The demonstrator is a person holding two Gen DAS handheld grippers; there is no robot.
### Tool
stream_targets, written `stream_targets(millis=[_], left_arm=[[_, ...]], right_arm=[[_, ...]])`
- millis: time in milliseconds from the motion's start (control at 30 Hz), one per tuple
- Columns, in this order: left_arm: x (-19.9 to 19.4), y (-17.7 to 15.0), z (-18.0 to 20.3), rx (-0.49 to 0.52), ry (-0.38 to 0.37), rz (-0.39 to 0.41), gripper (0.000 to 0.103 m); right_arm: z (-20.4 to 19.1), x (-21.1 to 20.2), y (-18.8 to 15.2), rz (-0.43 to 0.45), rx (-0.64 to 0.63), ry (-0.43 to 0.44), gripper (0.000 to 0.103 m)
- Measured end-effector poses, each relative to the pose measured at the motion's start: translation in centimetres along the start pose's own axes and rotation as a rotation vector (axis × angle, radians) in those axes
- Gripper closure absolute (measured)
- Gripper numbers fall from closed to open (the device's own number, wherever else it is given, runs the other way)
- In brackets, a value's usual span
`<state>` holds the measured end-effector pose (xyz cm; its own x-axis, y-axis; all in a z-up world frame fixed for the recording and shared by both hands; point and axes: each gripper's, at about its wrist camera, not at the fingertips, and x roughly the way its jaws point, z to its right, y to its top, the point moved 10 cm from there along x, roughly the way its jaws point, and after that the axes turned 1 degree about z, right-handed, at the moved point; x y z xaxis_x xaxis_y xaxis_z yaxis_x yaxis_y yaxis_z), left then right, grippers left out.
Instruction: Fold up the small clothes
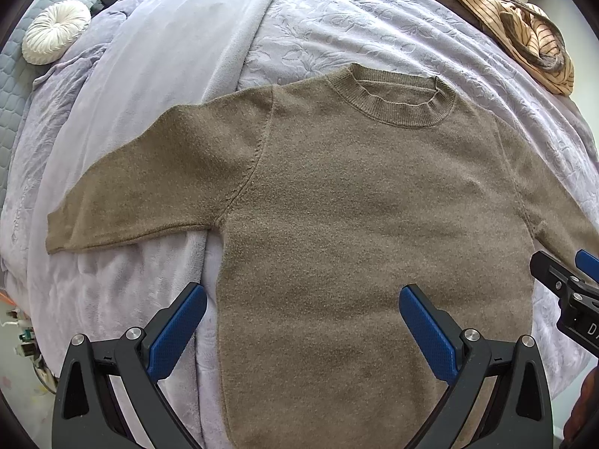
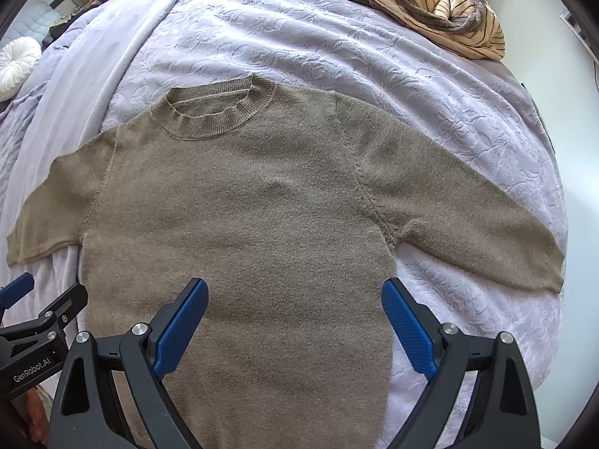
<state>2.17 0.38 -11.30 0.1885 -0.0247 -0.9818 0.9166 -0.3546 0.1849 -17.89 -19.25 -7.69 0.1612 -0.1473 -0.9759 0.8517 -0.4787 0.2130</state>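
Both tongs, left [image 1: 302,301] and right [image 2: 295,293], gape wide and empty over the sweater [image 1: 355,205] hem, collar dead ahead, each sleeve outboard of its own tongs.

Bed cover [image 1: 374,30] carries one flat sweater [image 1: 355,205], spread centrally, both sleeves out; nothing lies on it. Open cover runs along the far edge beyond the collar and on the strips beside the body under each sleeve. Obstacles: heap of striped clothing [image 1: 524,33] at the far right corner; round white cushion [image 1: 56,31] at the far left corner, well apart from the sweater. Left gripper [image 1: 303,321] and right gripper [image 2: 295,318] hover side by side over the hem, jaws spread, near each other.
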Motion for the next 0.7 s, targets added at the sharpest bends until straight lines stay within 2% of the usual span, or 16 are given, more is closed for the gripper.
stream_targets(millis=[700], left_arm=[[0.58,-0.23,0.00,-0.007,-0.017,-0.005,0.000]], right_arm=[[-0.17,0.24,-0.30,-0.017,-0.009,-0.023,0.008]])
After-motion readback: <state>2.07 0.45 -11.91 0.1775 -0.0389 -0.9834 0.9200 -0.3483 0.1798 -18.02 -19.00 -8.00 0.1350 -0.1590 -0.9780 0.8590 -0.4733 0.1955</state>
